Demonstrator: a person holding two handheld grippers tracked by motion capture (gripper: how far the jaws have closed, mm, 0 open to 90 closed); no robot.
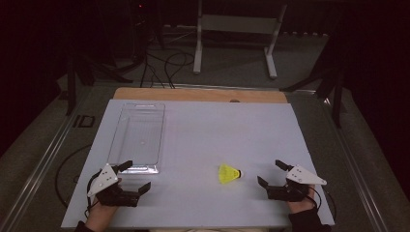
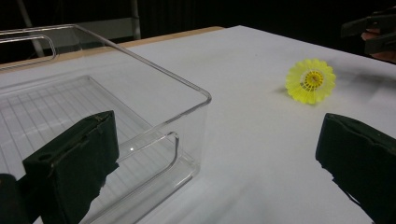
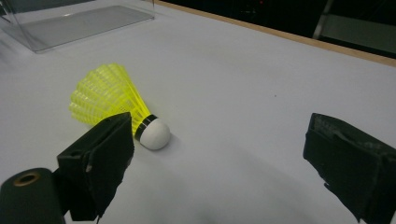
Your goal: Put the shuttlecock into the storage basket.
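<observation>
**Shuttlecock lies free on the white table, both grippers wide and empty**

The neon-yellow plastic shuttlecock with a white rounded cork tip and a thin black band [image 1: 229,173] lies on its side on the white tabletop [image 1: 217,130], toward the person's near right, touching nothing else. In the right gripper view its tip [image 3: 154,133] points toward the camera, with the ribbed skirt [image 3: 105,95] flaring away. In the left gripper view the open mouth of the skirt faces the lens [image 2: 310,80].

It looks very light and likely to roll or skid at a nudge. The lattice skirt should flex and could deform if squeezed hard. The tip looks like the firmer part but is smooth and round, so it may squirt out of a pinch. The likeliest safe hold is probably low on the skirt just behind the black band, closed gently.

The right gripper [image 1: 275,174] sits just to the right of the shuttlecock, jaws spread wide with nothing between them. Its near jaw stands close beside the tip in its own view.

The left gripper [image 1: 134,176] rests at the near left, also gaping and empty, just in front of the clear rectangular plastic bin [image 1: 121,140]. The bin looks empty and stands well apart from the shuttlecock.
</observation>
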